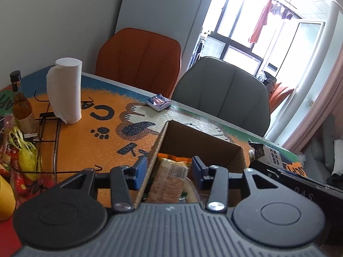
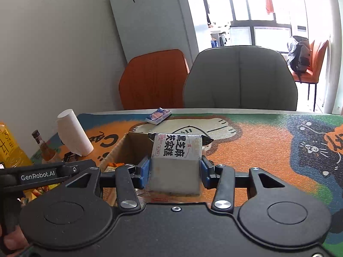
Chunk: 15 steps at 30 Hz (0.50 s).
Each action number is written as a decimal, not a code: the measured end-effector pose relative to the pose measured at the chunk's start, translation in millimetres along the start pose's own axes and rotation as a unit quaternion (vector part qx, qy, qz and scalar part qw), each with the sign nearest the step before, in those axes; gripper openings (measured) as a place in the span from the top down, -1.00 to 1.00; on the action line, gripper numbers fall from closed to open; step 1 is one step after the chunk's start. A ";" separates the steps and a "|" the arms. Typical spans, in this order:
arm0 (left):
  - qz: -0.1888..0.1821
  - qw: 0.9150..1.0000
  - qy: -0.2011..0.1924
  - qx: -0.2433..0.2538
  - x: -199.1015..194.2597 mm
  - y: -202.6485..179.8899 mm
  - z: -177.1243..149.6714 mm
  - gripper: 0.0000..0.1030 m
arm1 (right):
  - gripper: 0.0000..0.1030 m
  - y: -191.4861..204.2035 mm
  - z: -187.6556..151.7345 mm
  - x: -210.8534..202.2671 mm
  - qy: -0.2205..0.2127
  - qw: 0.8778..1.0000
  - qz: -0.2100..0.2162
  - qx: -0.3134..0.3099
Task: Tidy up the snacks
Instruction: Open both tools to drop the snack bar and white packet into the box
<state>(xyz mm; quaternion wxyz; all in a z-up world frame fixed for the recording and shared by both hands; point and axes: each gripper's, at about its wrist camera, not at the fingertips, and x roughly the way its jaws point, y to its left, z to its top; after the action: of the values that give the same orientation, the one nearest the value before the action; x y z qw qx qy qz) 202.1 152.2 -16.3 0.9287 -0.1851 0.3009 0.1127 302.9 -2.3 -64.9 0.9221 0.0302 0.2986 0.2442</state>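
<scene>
Two chairs face a cat-print table mat near bright windows.

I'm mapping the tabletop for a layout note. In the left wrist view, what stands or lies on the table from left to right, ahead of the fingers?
Amber bottle → paper towel roll → small blue snack packet → cardboard box → black-and-white snack pack.

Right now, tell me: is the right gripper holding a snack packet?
Yes, the right gripper clamps a white snack packet between its blue pads.
</scene>
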 end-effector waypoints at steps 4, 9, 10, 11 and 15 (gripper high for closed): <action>0.007 1.000 0.001 -0.007 -0.4 7.6 -0.7 0.01 | -0.01 4.7 4.3 2.3 -0.011 1.000 0.017 0.003; 0.010 1.000 0.003 -0.006 0.0 11.0 -1.5 -0.31 | -0.07 -6.0 4.7 -0.8 -0.005 1.000 0.007 0.027; 0.010 1.000 0.003 -0.006 -0.2 10.5 -2.0 -0.35 | -0.07 -9.0 3.9 -2.3 -0.004 1.000 0.004 0.030; 0.008 1.000 0.003 -0.007 -0.2 9.8 -2.6 -0.44 | -0.07 -12.6 2.9 -3.8 -0.002 0.999 0.001 0.034; 0.002 1.000 0.009 -0.009 0.3 4.4 -5.0 -0.61 | -0.10 -22.4 -0.6 -11.4 -0.001 0.999 -0.012 0.045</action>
<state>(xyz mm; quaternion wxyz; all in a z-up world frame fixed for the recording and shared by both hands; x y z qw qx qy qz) 198.3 154.1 -21.5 0.9241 -0.1939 0.3083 0.1158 304.2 -27.4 -63.8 0.9228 0.0679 0.3090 0.2196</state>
